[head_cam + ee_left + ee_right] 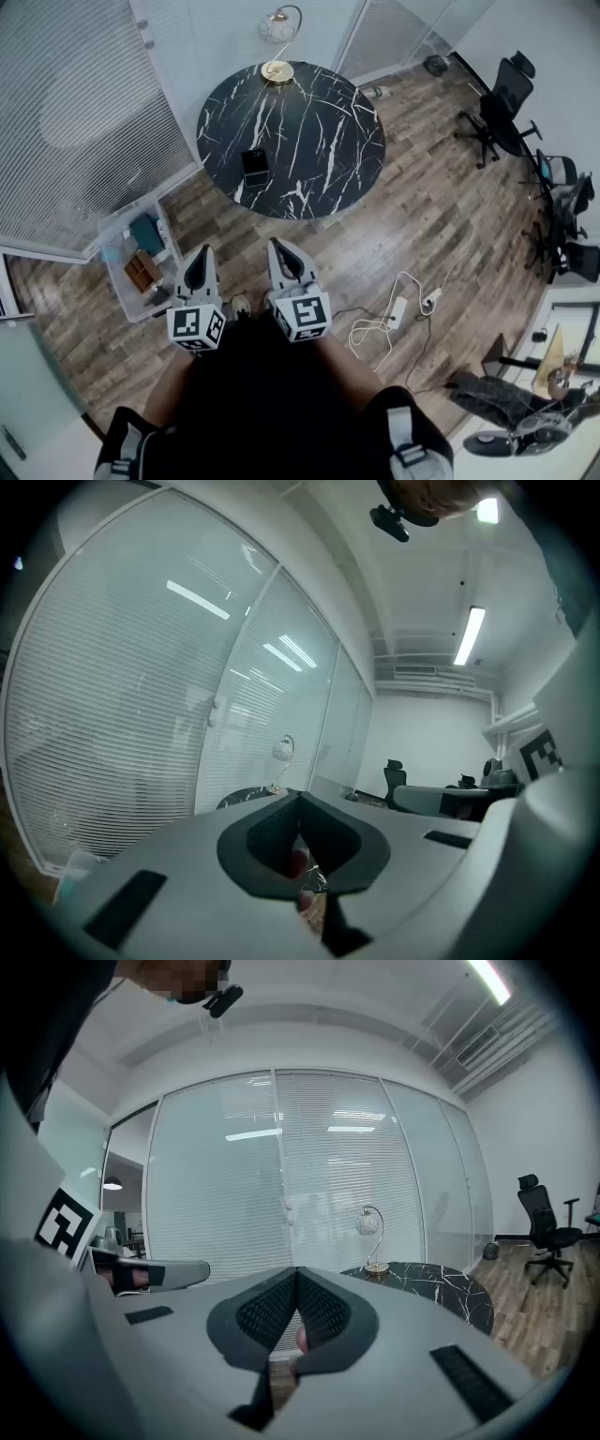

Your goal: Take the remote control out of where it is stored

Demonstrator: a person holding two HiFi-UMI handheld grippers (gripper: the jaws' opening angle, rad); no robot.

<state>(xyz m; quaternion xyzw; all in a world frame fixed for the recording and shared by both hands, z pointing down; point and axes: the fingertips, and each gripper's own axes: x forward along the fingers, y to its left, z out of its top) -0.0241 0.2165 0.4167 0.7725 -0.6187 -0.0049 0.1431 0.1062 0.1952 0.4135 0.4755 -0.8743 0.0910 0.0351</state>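
Note:
No remote control shows in any view. A small black box (254, 161) stands on the round black marble table (319, 141), near its front left edge. I hold both grippers close to my body, well short of the table and pointing toward it. The left gripper (203, 250) has its jaws together with nothing between them, and its tips (300, 797) meet in the left gripper view. The right gripper (277, 244) is likewise shut and empty, with its jaws closed (298, 1272) in the right gripper view.
A lamp (277, 37) stands at the table's far edge. A clear plastic bin (141, 262) with items sits on the floor at left by the blinds. A power strip with white cables (398, 309) lies at right. Office chairs (497, 117) stand at far right.

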